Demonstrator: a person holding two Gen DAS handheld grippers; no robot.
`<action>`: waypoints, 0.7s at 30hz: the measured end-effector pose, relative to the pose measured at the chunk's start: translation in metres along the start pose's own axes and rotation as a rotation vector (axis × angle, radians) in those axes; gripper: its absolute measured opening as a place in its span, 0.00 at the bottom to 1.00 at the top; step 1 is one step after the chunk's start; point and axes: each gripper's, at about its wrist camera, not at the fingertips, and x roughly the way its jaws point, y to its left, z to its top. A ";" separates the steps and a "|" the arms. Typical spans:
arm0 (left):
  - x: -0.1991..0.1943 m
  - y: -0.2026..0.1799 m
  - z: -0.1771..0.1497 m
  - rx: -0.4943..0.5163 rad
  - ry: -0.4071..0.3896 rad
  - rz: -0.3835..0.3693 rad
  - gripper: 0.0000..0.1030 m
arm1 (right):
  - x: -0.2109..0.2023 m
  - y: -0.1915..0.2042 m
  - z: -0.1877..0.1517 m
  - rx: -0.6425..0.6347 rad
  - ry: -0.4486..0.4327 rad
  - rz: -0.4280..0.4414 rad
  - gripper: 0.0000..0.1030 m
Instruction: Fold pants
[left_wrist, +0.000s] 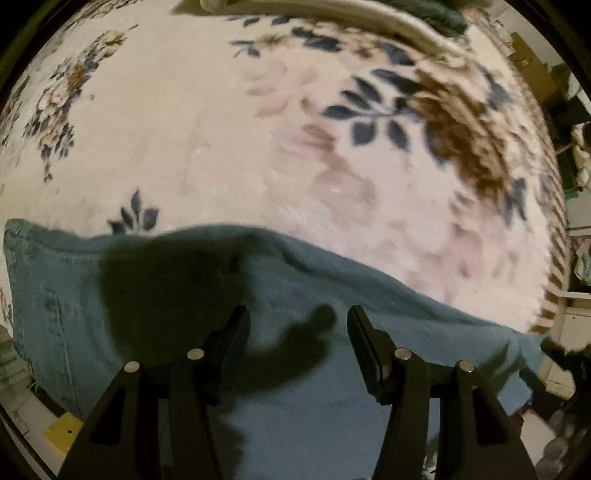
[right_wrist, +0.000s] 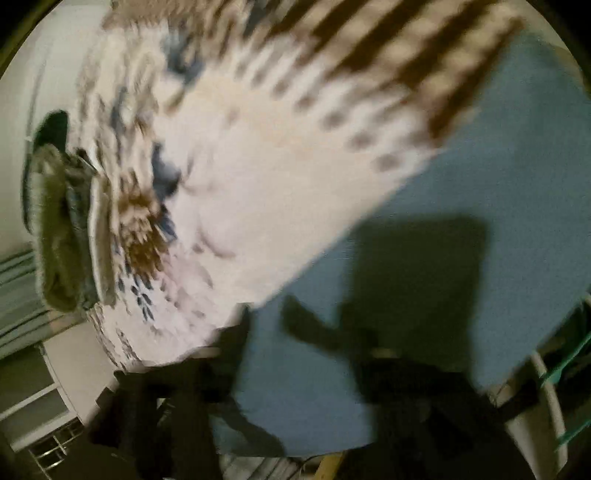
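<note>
Left wrist: one pants (left_wrist: 295, 295), one blanket (left_wrist: 221, 129).

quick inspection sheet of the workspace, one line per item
surface: floral blanket, cream with blue and brown flowers
job's things: teal pants spread flat along the near edge
clutter: folded clothes pile at the blanket's far end
grippers: left gripper open above the pants, holding nothing; right gripper blurred, state unclear
cables: nothing seen
surroundings: yellow object by the near edge; dim shelving to the side
</note>
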 end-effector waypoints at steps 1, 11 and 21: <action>-0.001 -0.004 -0.004 0.007 0.003 -0.006 0.51 | -0.019 -0.021 -0.004 0.014 -0.042 -0.009 0.58; 0.056 -0.043 0.010 0.078 0.007 0.039 0.53 | -0.100 -0.239 0.004 0.204 -0.268 -0.041 0.61; 0.058 -0.066 0.020 0.102 0.031 0.116 0.53 | -0.089 -0.301 0.015 0.343 -0.449 0.128 0.54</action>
